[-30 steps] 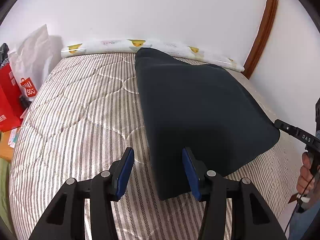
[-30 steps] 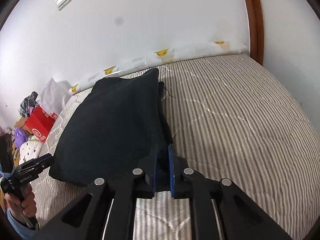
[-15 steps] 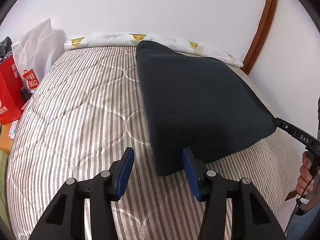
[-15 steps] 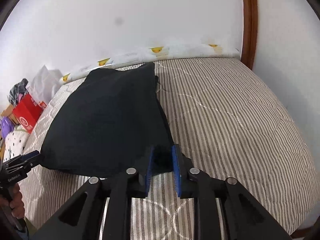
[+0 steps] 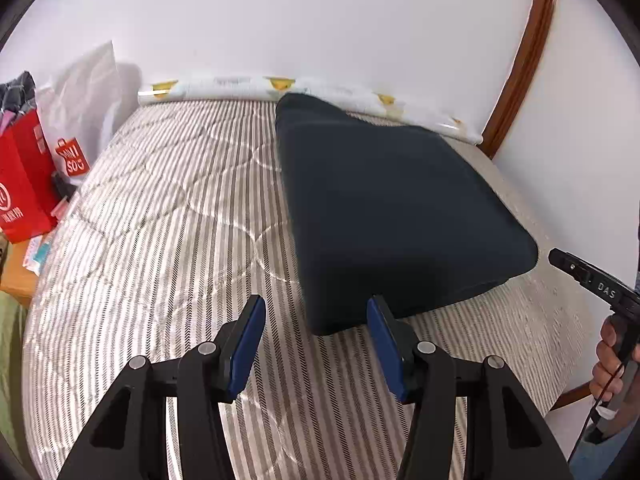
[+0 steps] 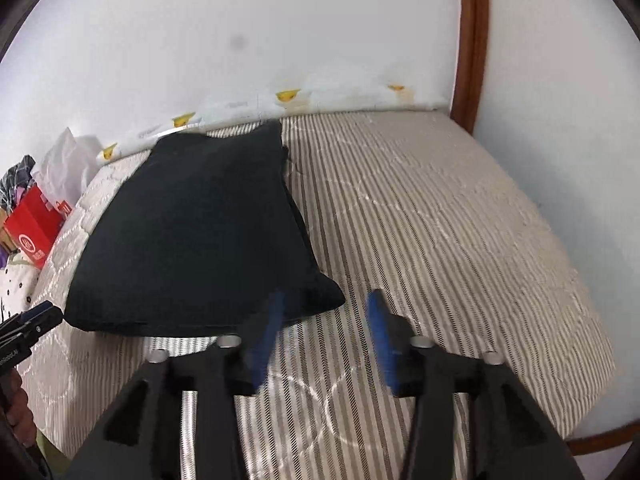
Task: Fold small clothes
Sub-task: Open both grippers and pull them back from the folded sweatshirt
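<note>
A dark navy garment (image 5: pixel 392 216) lies folded flat on the striped bed; it also shows in the right wrist view (image 6: pixel 196 232). My left gripper (image 5: pixel 316 316) is open and empty, its fingers astride the garment's near left corner, just short of it. My right gripper (image 6: pixel 324 312) is open and empty, just in front of the garment's near right corner. The right gripper's tip shows at the right edge of the left wrist view (image 5: pixel 592 284).
The striped quilted mattress (image 5: pixel 160 240) fills both views. A rolled duck-print cloth (image 5: pixel 224 86) lies along the wall. Red and white shopping bags (image 5: pixel 24 184) stand left of the bed. A wooden frame (image 6: pixel 472 40) rises at the back right corner.
My right gripper has opened and let go of the garment's corner. The garment has dropped flat onto the bed. Both grippers have drawn back slightly.
</note>
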`<state>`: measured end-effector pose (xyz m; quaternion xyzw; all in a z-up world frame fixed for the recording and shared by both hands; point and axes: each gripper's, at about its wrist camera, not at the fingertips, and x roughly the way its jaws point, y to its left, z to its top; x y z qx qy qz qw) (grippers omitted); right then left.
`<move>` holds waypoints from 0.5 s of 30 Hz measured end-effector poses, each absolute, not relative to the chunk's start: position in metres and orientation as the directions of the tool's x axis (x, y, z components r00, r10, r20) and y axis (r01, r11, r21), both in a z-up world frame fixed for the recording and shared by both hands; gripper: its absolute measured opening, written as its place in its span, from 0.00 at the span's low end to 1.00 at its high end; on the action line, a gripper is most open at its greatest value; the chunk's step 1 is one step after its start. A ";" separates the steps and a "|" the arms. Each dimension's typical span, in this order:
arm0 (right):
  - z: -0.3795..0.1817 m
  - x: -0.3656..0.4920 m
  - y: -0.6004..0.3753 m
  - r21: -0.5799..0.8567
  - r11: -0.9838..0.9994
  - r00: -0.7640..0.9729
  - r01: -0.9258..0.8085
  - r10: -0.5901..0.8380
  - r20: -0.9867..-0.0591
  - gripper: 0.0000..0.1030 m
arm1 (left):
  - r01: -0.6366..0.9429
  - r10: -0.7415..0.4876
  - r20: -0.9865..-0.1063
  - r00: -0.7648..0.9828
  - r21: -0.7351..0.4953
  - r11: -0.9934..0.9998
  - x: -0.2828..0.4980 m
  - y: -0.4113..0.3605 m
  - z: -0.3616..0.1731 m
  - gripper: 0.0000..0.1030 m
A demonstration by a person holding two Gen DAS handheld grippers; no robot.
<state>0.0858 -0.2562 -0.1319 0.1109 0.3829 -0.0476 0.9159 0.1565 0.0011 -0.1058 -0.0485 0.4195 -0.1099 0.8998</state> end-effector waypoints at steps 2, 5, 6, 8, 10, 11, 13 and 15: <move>-0.122 0.077 -0.253 0.181 0.971 0.713 0.157 0.016 -0.701 0.58 | 0.135 -0.198 -0.754 0.626 -0.146 0.980 0.148 -0.002 -0.096 0.53; -0.106 0.061 -0.247 0.183 0.973 0.729 0.137 0.026 -0.684 0.65 | 0.130 -0.177 -0.731 0.659 -0.121 0.984 0.135 -0.006 -0.082 0.60; -0.102 0.056 -0.245 0.179 0.974 0.733 0.137 0.022 -0.680 0.68 | 0.133 -0.176 -0.724 0.667 -0.118 0.984 0.130 -0.007 -0.077 0.62; -0.092 0.044 -0.240 0.166 0.977 0.741 0.136 0.011 -0.672 0.71 | 0.137 -0.176 -0.712 0.680 -0.113 0.984 0.119 -0.008 -0.068 0.65; -0.083 0.030 -0.237 0.162 0.979 0.747 0.124 0.015 -0.665 0.71 | 0.135 -0.174 -0.702 0.691 -0.111 0.985 0.108 -0.009 -0.060 0.67; -0.080 0.023 -0.235 0.165 0.979 0.752 0.118 0.020 -0.659 0.71 | 0.133 -0.171 -0.698 0.695 -0.109 0.985 0.104 -0.010 -0.056 0.67; -0.074 0.007 -0.233 0.174 0.978 0.767 0.116 0.023 -0.641 0.72 | 0.126 -0.159 -0.690 0.706 -0.098 0.987 0.094 -0.013 -0.049 0.70; -0.069 -0.008 -0.231 0.166 0.978 0.779 0.128 0.005 -0.627 0.80 | 0.122 -0.151 -0.684 0.714 -0.090 0.988 0.086 -0.015 -0.043 0.73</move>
